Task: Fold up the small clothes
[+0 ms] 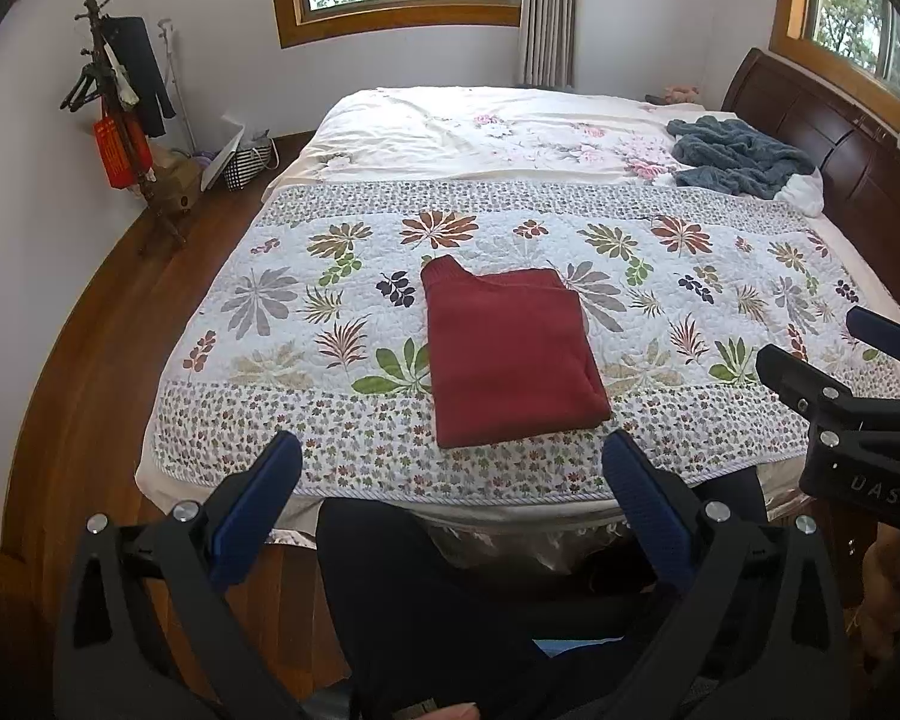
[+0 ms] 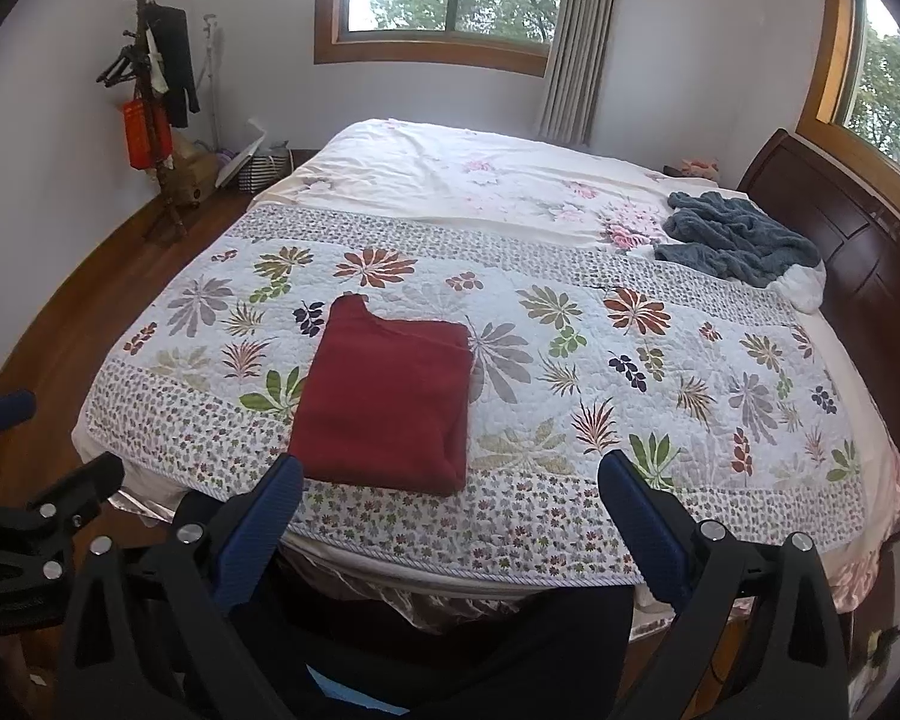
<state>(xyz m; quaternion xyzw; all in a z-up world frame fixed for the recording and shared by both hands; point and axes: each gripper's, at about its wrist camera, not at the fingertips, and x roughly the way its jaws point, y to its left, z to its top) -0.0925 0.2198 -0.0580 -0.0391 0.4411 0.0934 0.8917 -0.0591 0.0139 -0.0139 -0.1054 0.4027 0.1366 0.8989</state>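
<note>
A dark red garment lies folded into a neat rectangle on the leaf-patterned quilt, near the bed's front edge. My left gripper hangs open below that edge, nothing between its blue pads. My right gripper is open too and empty, held just short of the garment's near edge. In the left wrist view the right gripper shows at the right side. In the right wrist view the left gripper shows at the far left. Neither touches the cloth.
A crumpled blue-grey blanket lies by the dark wooden headboard at the right. A coat stand with hanging items and a striped bag stand on the wooden floor at the left. A person's dark-clothed legs are below the grippers.
</note>
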